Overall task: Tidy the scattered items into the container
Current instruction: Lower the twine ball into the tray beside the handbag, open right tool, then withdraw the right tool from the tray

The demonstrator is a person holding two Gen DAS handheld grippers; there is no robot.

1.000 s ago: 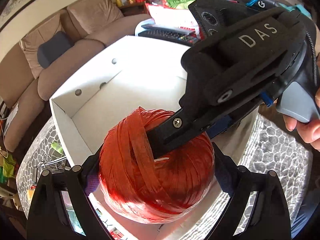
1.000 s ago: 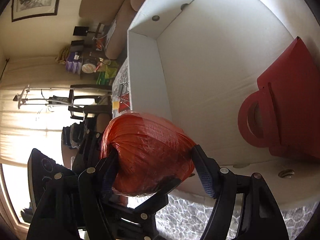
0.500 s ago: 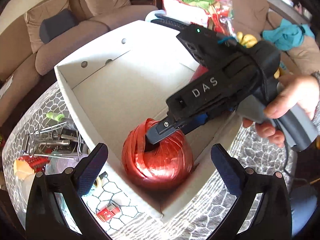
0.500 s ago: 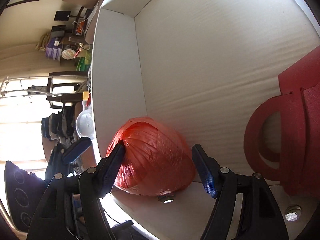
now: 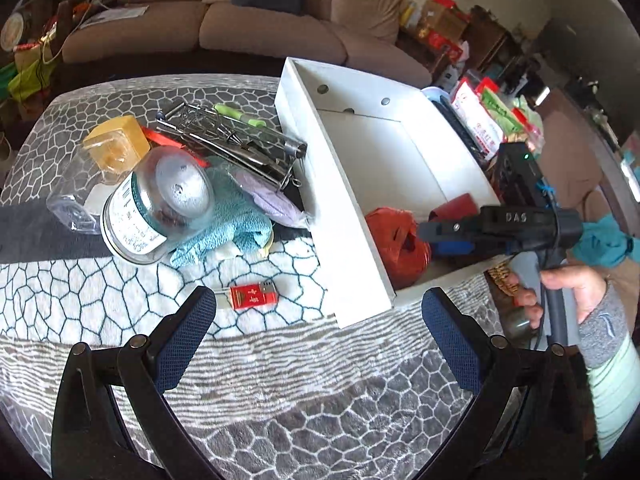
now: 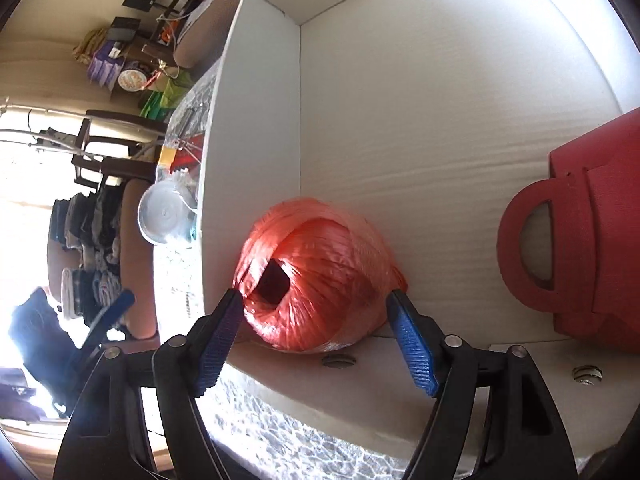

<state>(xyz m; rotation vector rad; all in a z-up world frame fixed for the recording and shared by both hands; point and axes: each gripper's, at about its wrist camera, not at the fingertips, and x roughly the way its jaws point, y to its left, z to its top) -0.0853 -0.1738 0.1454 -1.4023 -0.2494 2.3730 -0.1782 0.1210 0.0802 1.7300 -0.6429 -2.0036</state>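
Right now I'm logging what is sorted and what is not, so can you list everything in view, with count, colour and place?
box: 1, white, on the table
ball of twine: 1, orange-red, in the box's near corner
paper bag: 1, red, in the box
glass jar: 1, clear, on its side left of the box
cloth: 1, teal, under the jar
metal rack: 1, silver, behind the cloth
small packet: 1, red, on the table near the box
yellow-lidded container: 1, clear, far left
sofa: 1, beige, behind the table
left gripper: open, empty
right gripper: open, jaws just widened, astride the twine
hand: 1, on the right gripper's handle
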